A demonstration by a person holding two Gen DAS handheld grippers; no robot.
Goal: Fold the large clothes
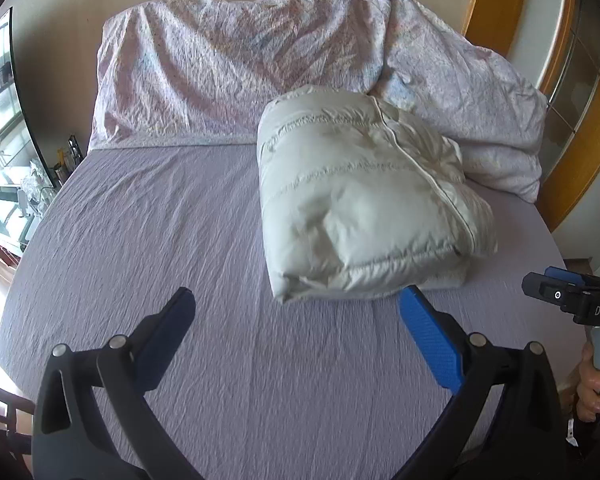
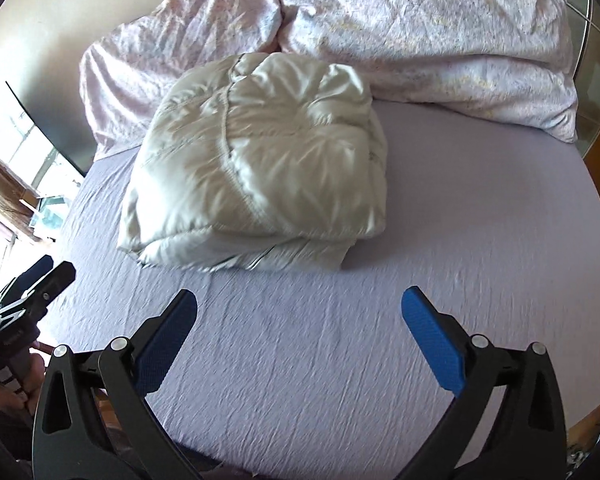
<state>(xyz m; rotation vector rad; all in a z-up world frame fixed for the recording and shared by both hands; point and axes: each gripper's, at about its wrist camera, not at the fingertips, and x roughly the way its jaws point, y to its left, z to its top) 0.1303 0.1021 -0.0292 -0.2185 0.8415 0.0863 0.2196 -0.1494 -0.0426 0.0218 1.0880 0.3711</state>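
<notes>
Though folded, puffy quilted jacket [image 1: 360, 196] w/ seams

Each camera sat low behind its own spread fingers, looking across the bed [image 1: 180, 208] toward the pillows [image 2: 420, 32]. Both shared the folded jacket [image 1: 360, 196], seen left-of-centre from the right view, right-of-centre from the left

Bed [image 1: 160, 240]: folded jacket [image 1: 360, 200], pillows [image 1: 228, 68].
</notes>
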